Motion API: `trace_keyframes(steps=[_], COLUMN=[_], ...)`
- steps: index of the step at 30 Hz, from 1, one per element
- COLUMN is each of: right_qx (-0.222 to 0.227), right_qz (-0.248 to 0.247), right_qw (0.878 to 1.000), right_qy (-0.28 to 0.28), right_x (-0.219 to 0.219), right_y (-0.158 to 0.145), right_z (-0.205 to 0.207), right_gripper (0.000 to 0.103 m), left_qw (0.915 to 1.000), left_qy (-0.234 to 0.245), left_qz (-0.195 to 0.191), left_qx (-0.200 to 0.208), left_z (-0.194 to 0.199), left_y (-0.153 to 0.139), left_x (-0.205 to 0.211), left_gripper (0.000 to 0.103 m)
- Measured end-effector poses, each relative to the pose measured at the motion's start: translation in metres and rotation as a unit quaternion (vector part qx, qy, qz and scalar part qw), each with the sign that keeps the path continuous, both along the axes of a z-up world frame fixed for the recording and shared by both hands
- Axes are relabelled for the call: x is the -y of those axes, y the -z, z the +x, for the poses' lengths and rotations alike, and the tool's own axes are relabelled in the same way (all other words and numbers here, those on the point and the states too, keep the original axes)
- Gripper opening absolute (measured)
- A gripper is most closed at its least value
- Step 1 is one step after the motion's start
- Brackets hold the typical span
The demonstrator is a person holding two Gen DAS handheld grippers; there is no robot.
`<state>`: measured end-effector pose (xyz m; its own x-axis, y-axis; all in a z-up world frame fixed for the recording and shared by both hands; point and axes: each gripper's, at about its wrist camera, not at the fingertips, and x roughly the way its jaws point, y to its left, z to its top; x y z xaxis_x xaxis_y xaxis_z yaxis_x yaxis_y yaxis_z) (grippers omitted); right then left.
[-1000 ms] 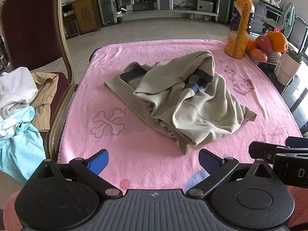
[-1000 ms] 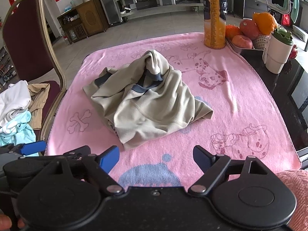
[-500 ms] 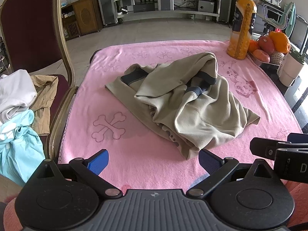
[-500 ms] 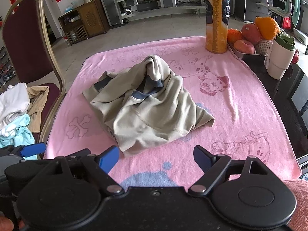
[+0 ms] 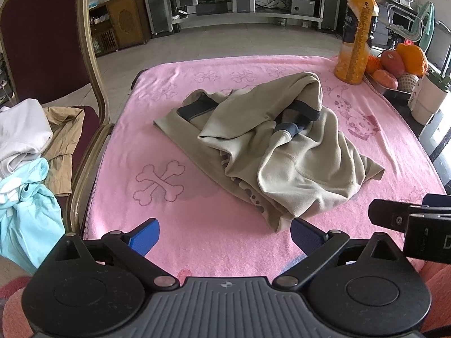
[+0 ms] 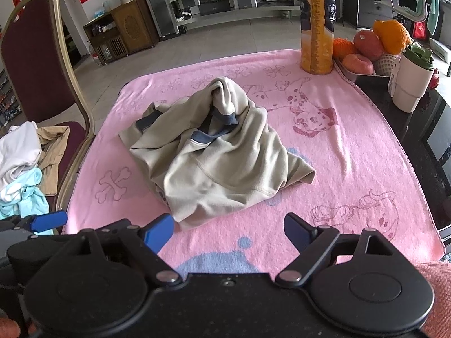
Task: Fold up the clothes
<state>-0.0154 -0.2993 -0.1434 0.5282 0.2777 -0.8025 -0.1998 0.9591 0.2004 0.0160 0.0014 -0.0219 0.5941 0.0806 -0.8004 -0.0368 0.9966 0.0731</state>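
Note:
A crumpled beige garment with dark blue trim lies in a heap in the middle of a pink towel spread over the table. My left gripper is open at the towel's near edge, its right blue pad close to the garment's near hem. My right gripper is open too, just short of the garment's front hem, with nothing between its fingers. The right gripper's body shows at the right edge of the left wrist view.
A maroon chair stands left of the table with a pile of white, tan and light blue clothes on its seat. At the far right sit an orange juice bottle, a tray of fruit and a white cup.
Both grippers have moved forward toward the garment, which now looks larger and nearer. Both stay open; the garment has not moved.

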Motion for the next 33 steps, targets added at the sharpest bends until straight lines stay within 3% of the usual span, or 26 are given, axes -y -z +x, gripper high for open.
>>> trace_keyframes(steps=[33], right_qx=[0.011], right_qz=[0.006], right_qw=[1.000], right_qy=[0.005], right_x=[0.005], right_y=[-0.009], right_z=[-0.010], right_gripper=[0.088], left_qw=[1.0000], left_qy=[-0.004], left_qz=[-0.004], left_qx=[0.007], left_z=[-0.009], left_y=[-0.004], left_x=[-0.002], left_gripper=[0.100])
